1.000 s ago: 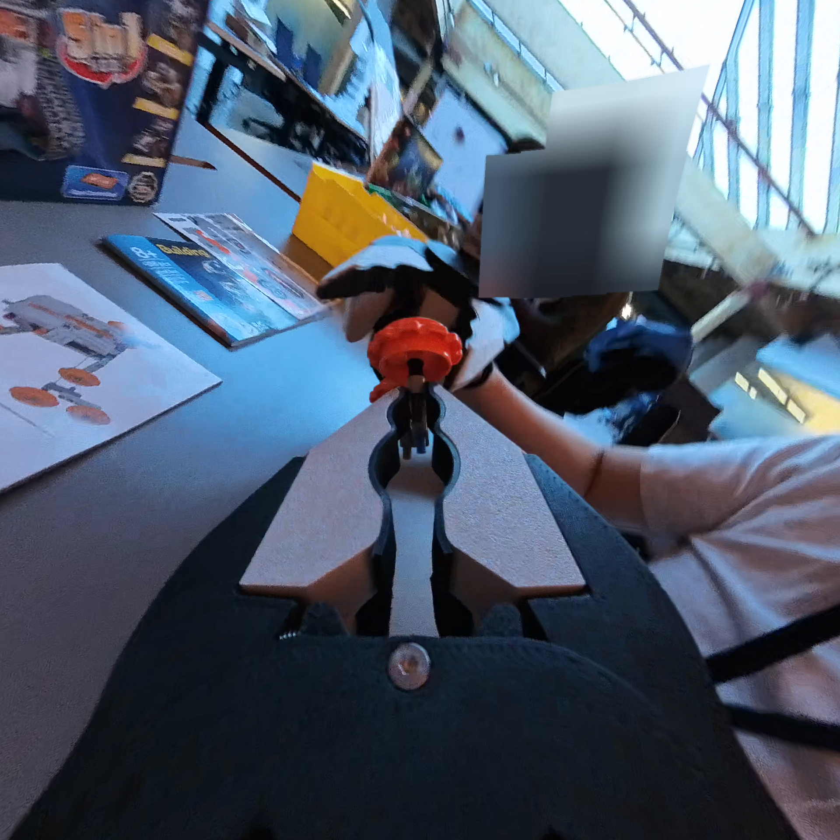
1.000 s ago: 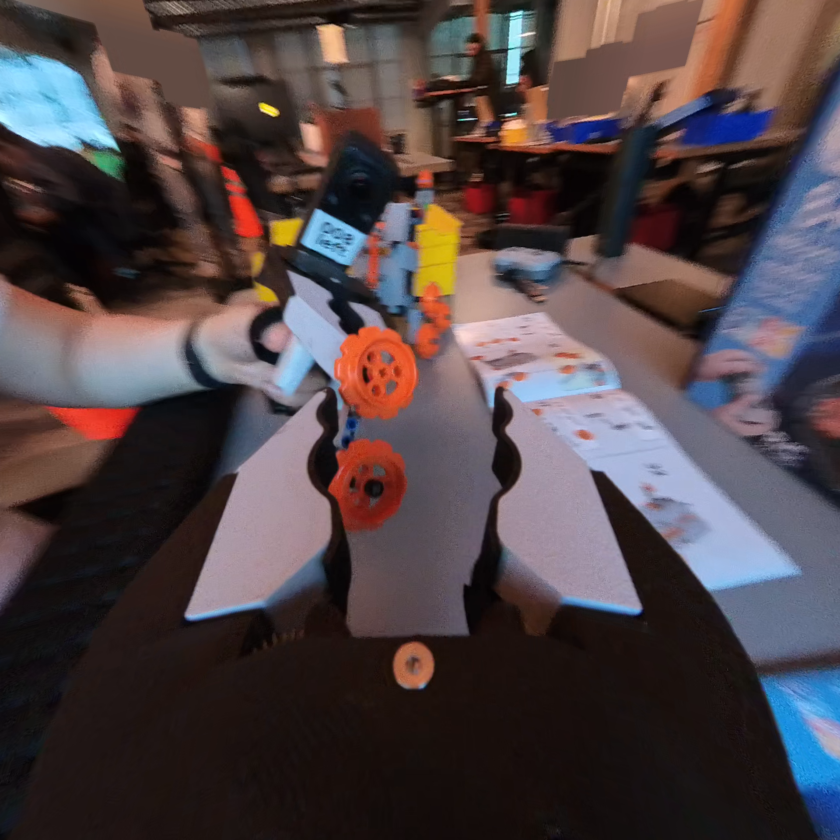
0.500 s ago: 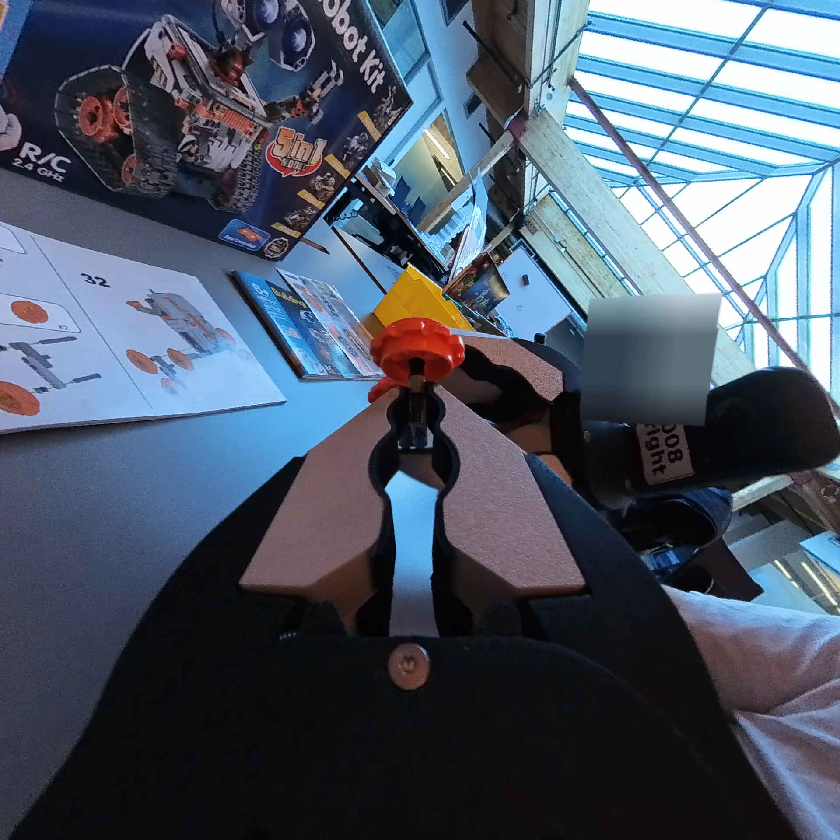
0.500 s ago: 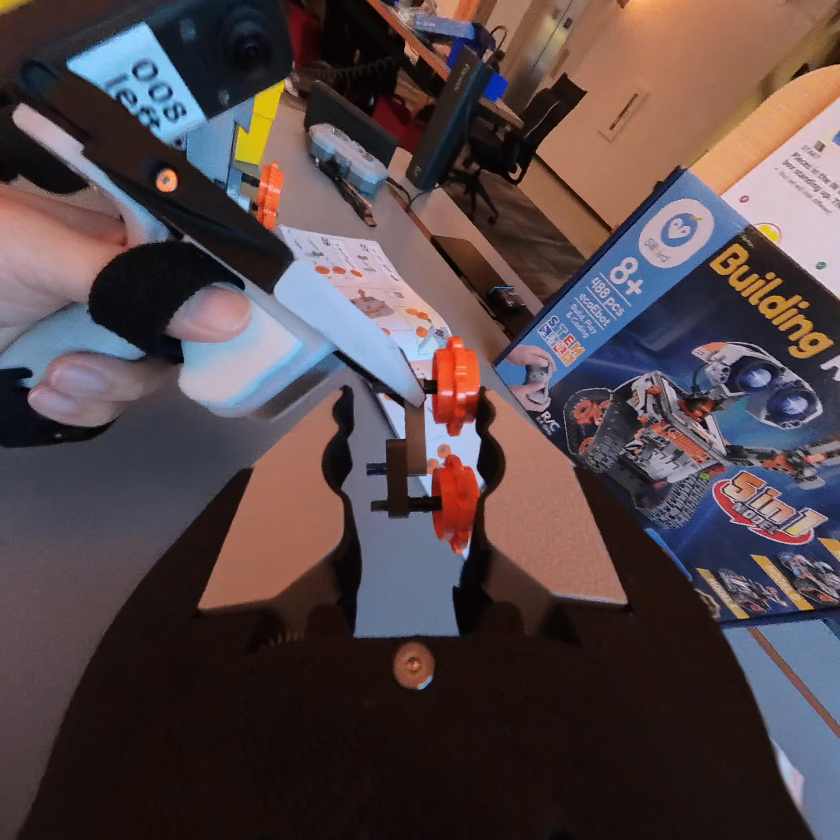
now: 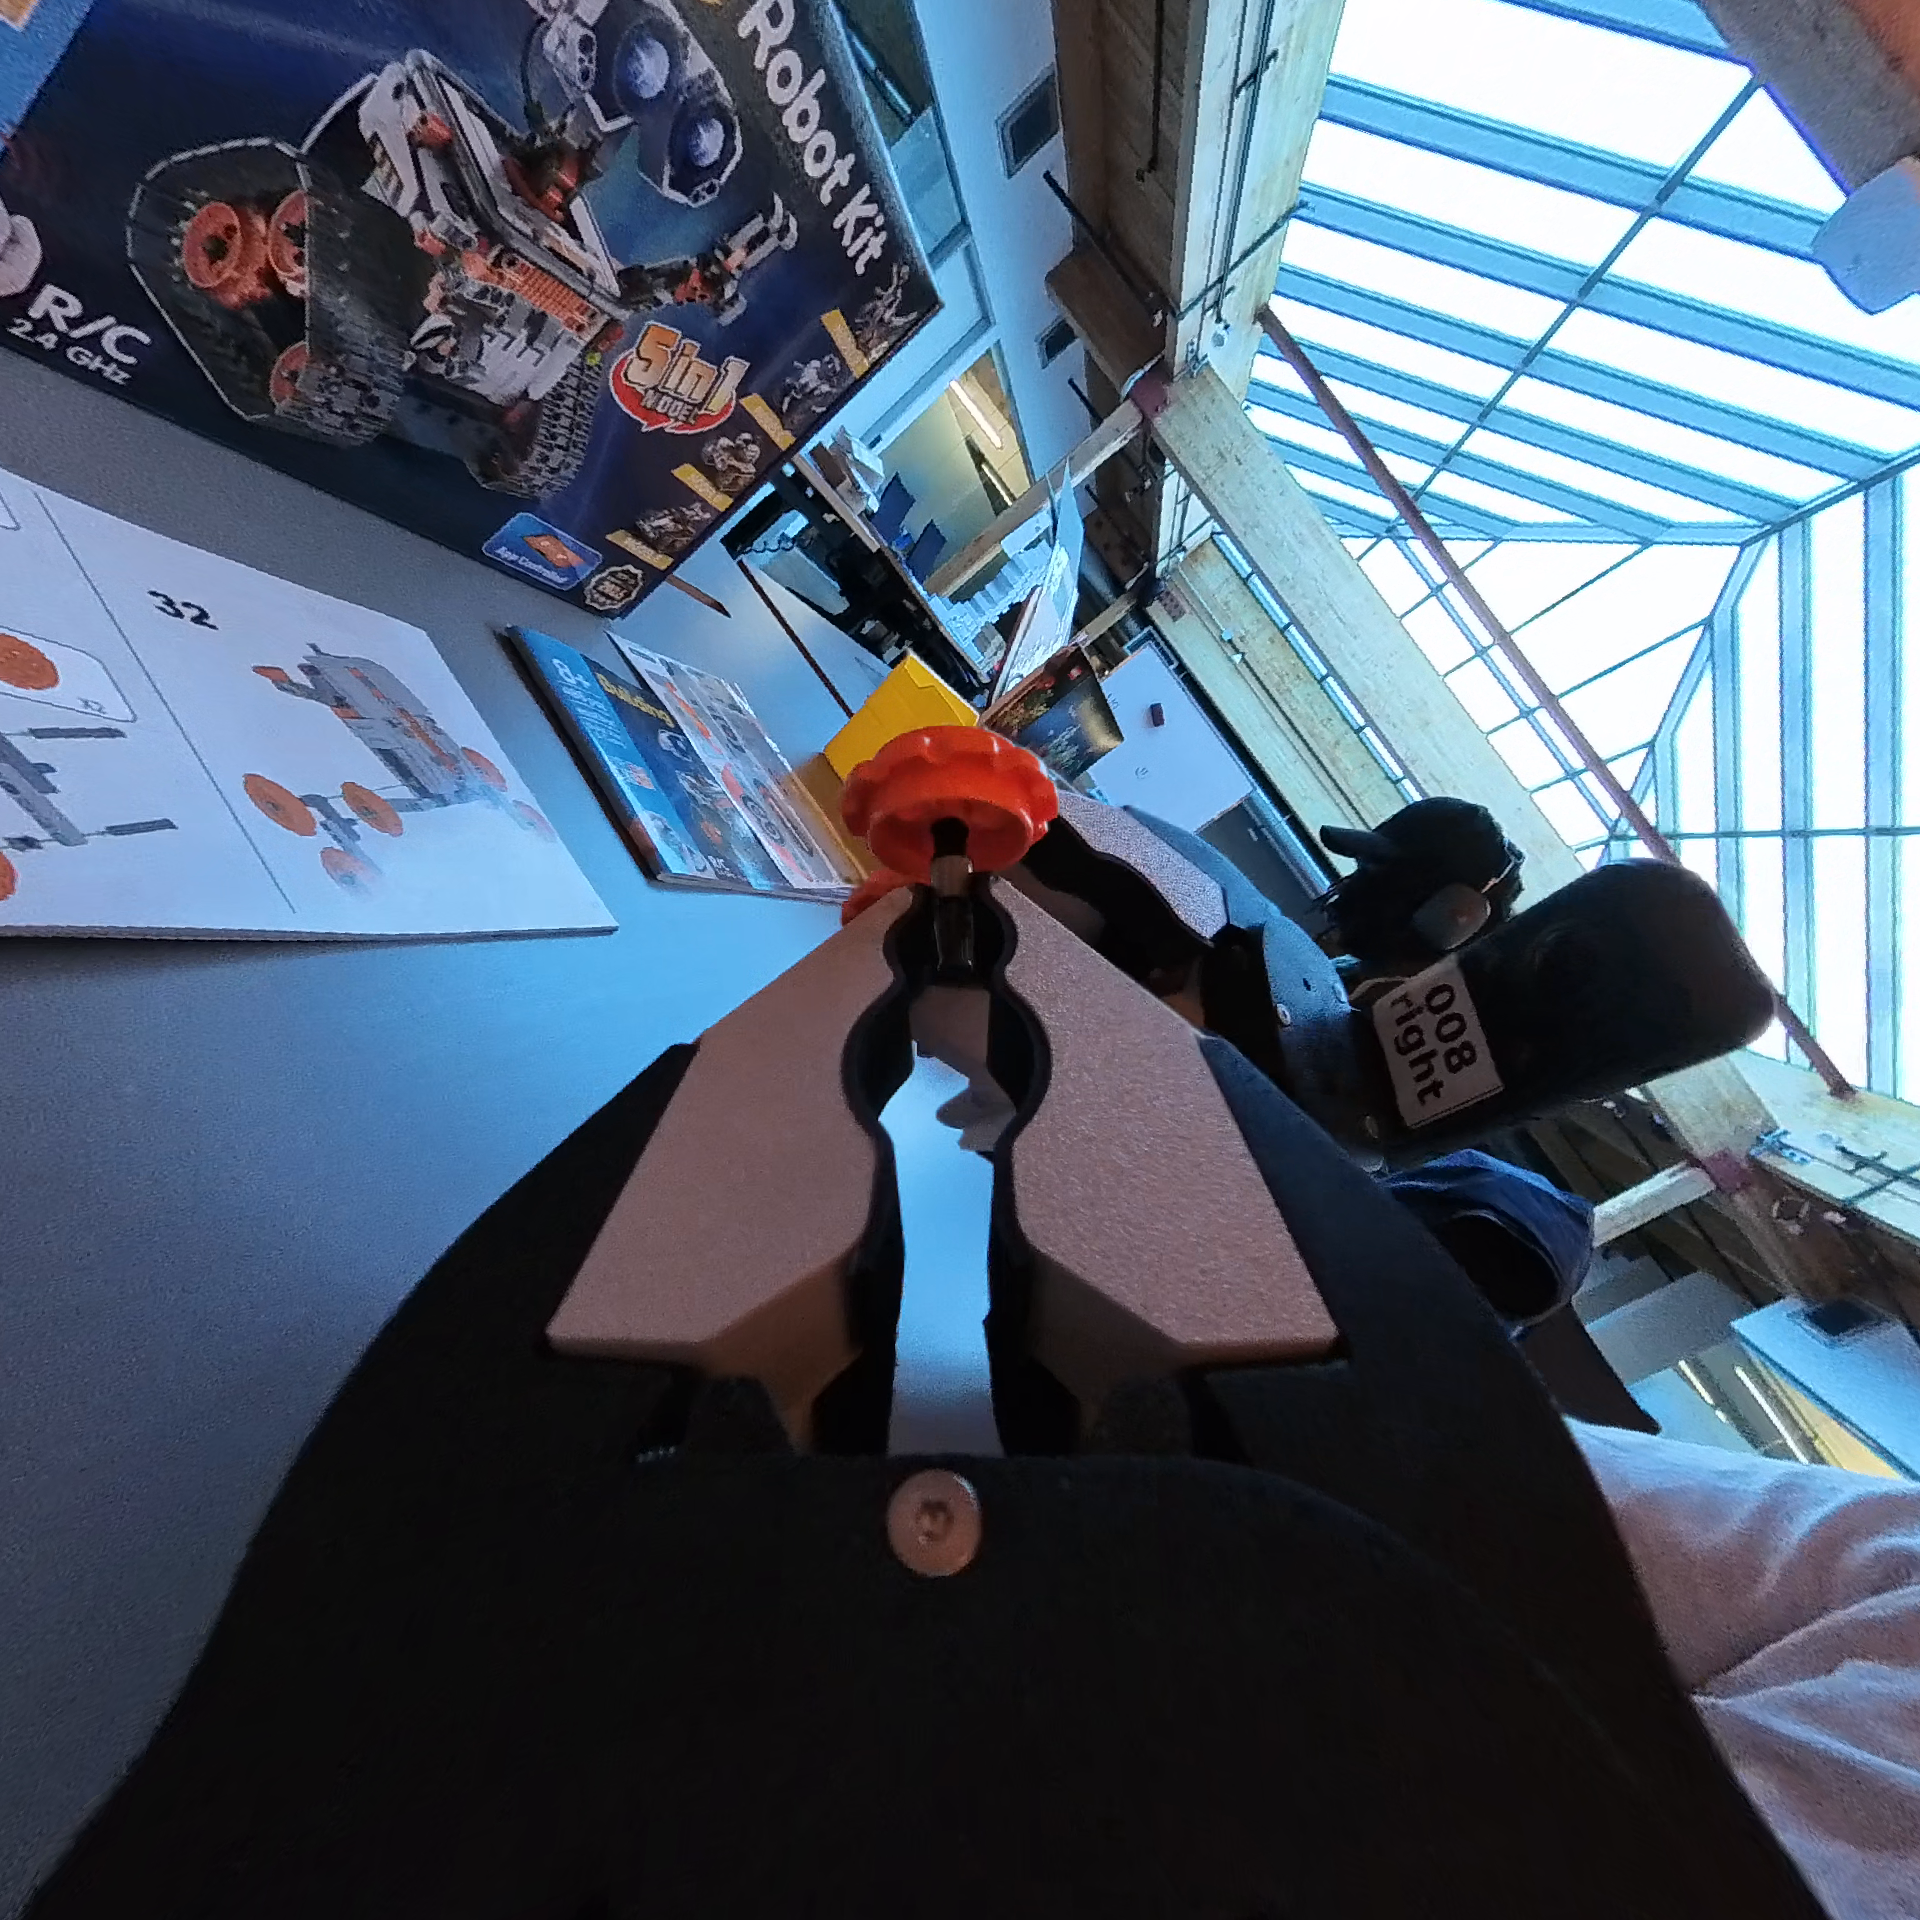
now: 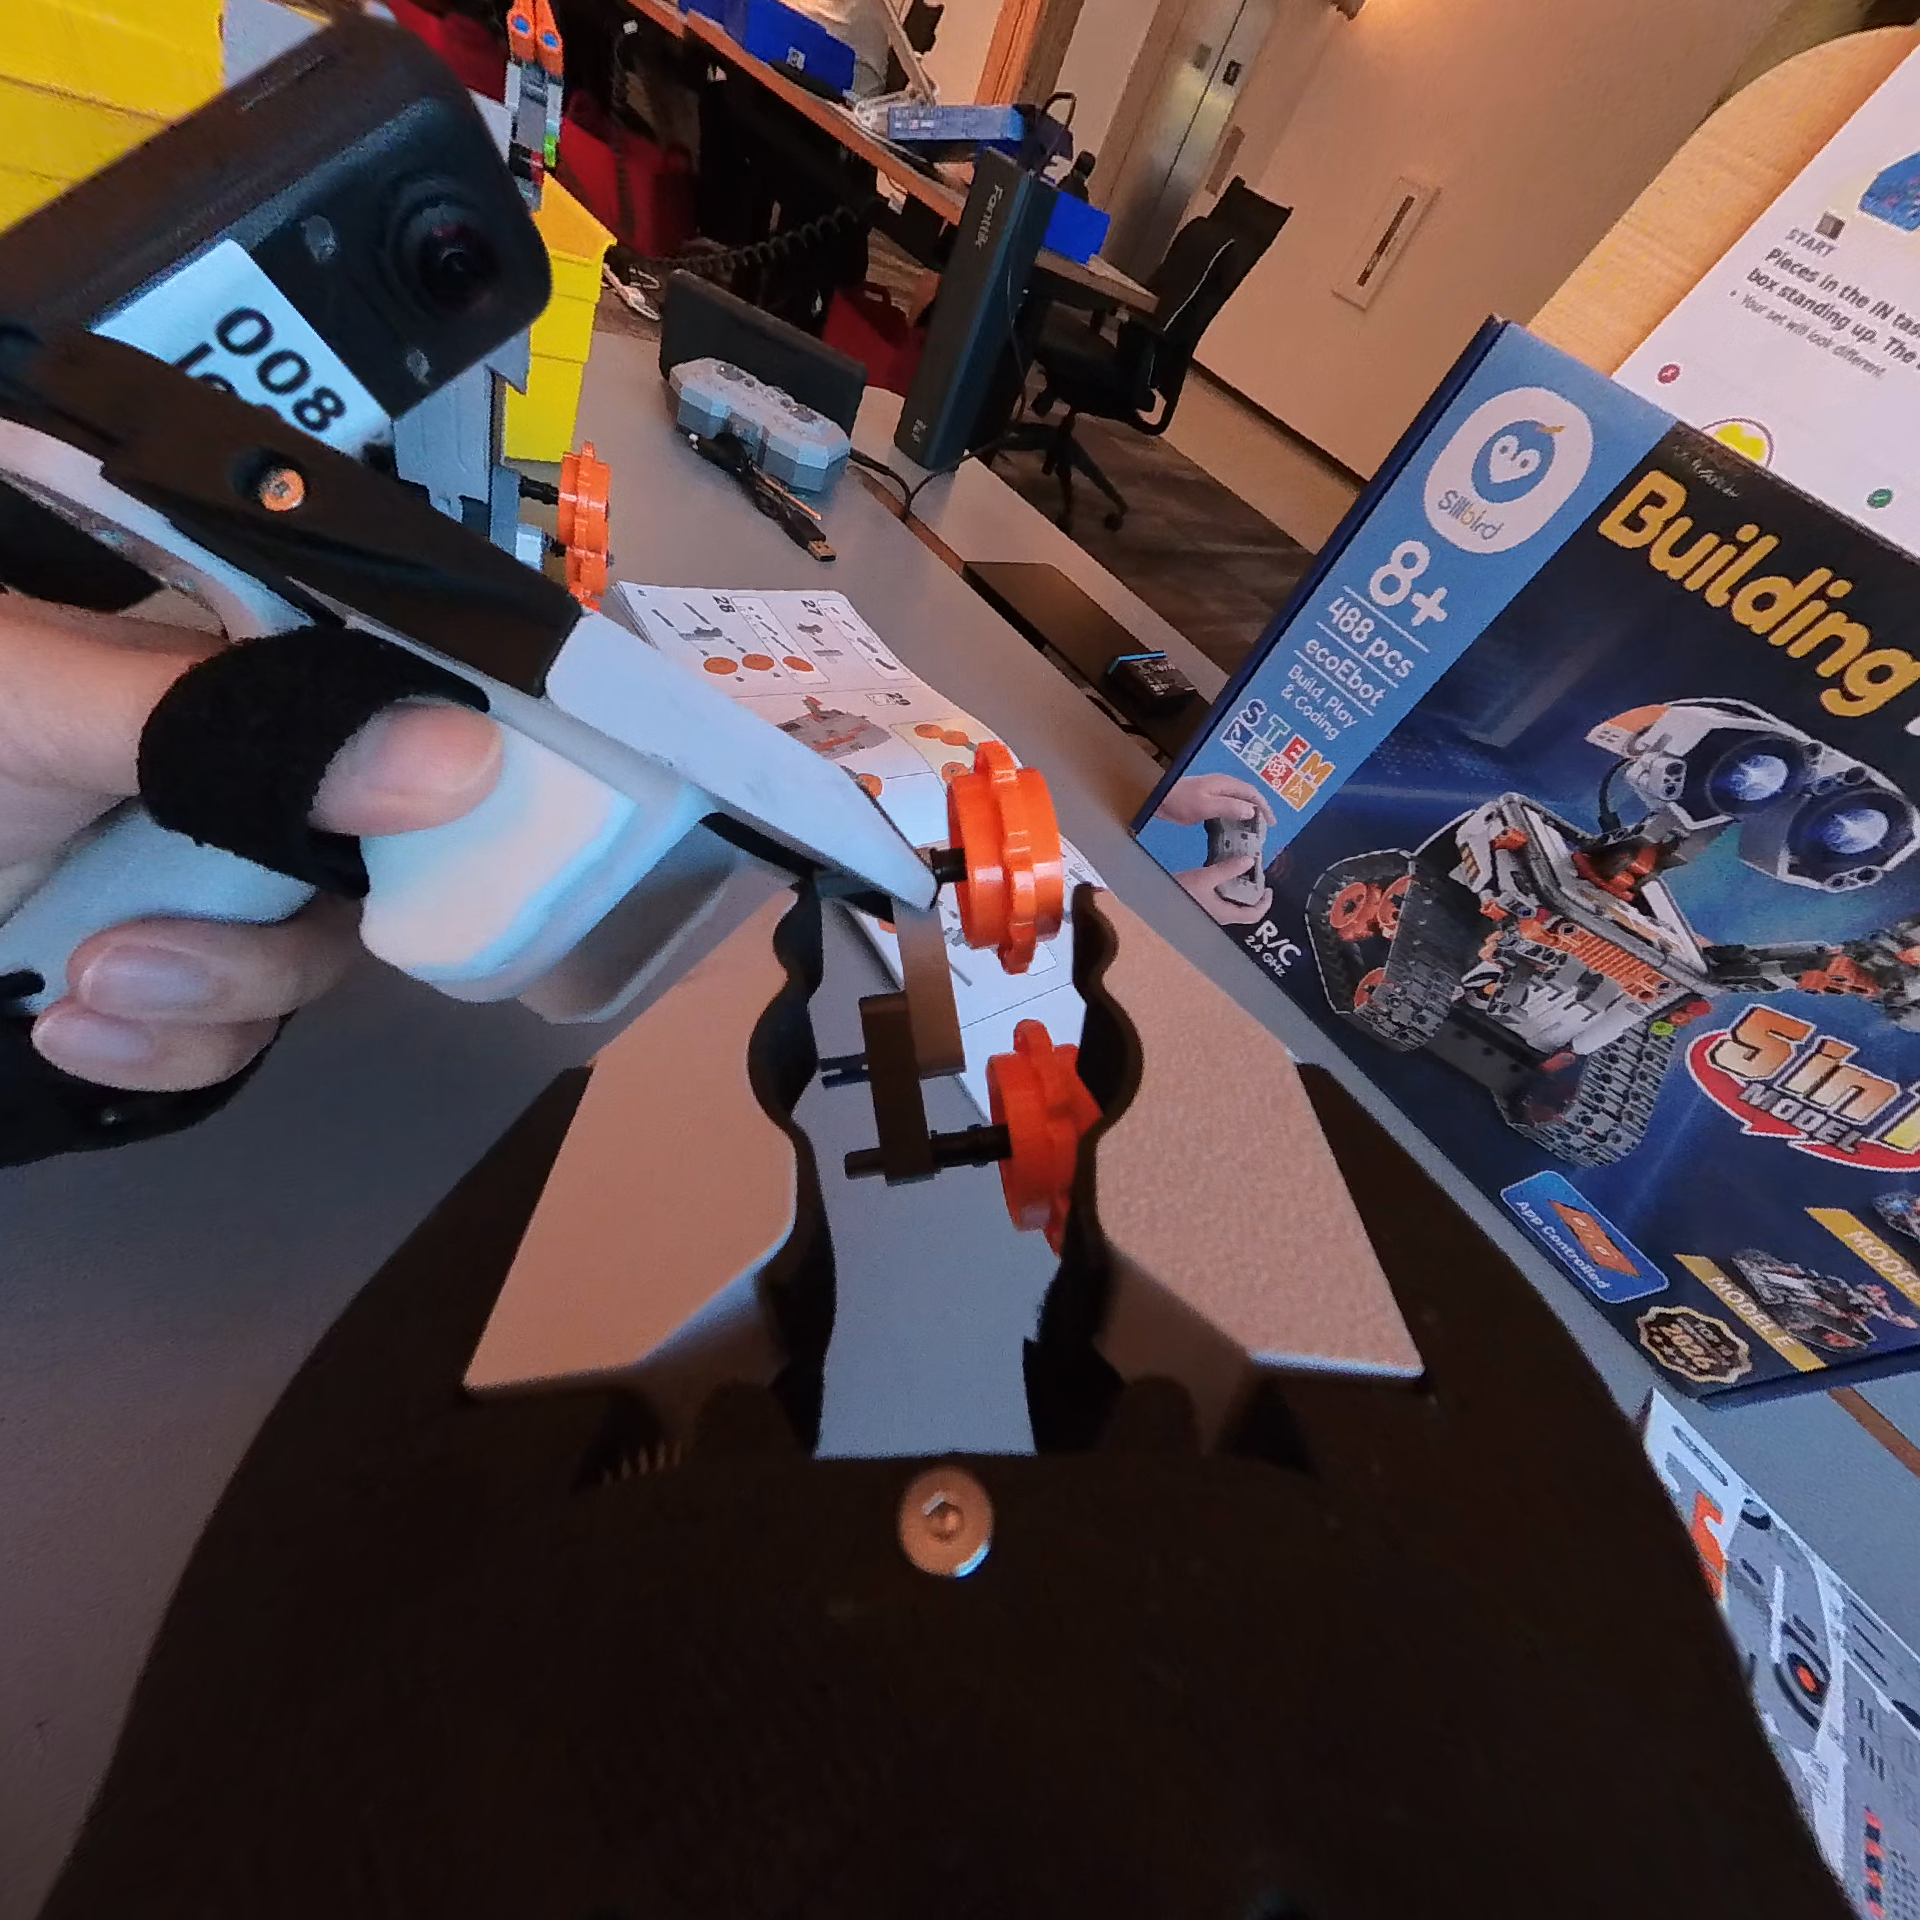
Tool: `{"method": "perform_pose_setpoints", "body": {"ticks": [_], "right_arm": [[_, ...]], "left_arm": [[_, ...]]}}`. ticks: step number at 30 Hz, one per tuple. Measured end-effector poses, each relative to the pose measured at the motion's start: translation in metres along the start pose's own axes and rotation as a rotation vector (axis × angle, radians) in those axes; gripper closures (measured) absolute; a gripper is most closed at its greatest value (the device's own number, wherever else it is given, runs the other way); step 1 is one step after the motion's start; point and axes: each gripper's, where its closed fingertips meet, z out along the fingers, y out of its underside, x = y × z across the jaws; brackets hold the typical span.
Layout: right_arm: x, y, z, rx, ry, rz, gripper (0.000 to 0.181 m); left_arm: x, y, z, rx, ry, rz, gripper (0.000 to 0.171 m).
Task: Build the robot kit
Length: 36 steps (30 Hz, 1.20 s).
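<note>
A small assembly, a grey beam point(image 6: 914, 1049) with two orange wheels on black axles, hangs between my two grippers above the grey table point(image 6: 260, 1247). My left gripper point(image 5: 948, 925) is shut on the black axle just below the upper orange wheel point(image 5: 948, 790); its tip also shows in the right wrist view point(image 6: 894, 862). My right gripper point(image 6: 943, 904) is open, with its jaws either side of the beam. The lower orange wheel point(image 6: 1039, 1127) lies against its right finger point(image 6: 1195, 1143). The right gripper also shows in the left wrist view point(image 5: 1174, 914), just behind the wheel.
A blue kit box point(image 6: 1558, 831) stands at the right, also in the left wrist view point(image 5: 468, 260). An open instruction booklet point(image 5: 260, 748) and more booklets point(image 5: 675, 769) lie on the table. A part-built model point(image 6: 468, 447), a yellow bin point(image 6: 561, 312) and a grey unit point(image 6: 758, 416) stand farther back. Left and right tips are no more than a few centimetres apart.
Over the last second both views swung toward the kit box. My right gripper's jaws narrowed and moved in around the beam and lower wheel. My left gripper kept hold of the axle.
</note>
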Motion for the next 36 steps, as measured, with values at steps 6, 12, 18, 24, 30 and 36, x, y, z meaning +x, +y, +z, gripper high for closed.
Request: {"method": "perform_pose_setpoints", "body": {"ticks": [6,12,18,24,30,36], "right_arm": [[-0.001,-0.001,-0.003,0.016,-0.035,-0.024,0.138],[-0.009,0.000,-0.010,0.030,-0.105,-0.125,0.138],[-0.009,0.009,-0.014,0.032,-0.183,-0.060,0.138],[-0.011,0.010,-0.012,0.048,-0.209,0.035,0.127],[-0.004,0.004,-0.005,0.031,-0.084,0.024,0.121],[-0.001,0.010,-0.002,-0.031,-0.027,-0.024,0.129]], "left_arm": [[0.004,0.001,0.000,-0.026,0.063,-0.056,0.167],[0.007,0.009,-0.002,-0.129,0.123,-0.079,0.165],[0.004,0.019,-0.003,-0.236,0.131,-0.057,0.166],[-0.003,0.009,-0.003,-0.146,0.086,-0.082,0.167],[-0.015,0.011,-0.003,-0.128,0.026,-0.099,0.166],[-0.016,0.012,-0.002,-0.113,0.006,-0.081,0.167]]}}
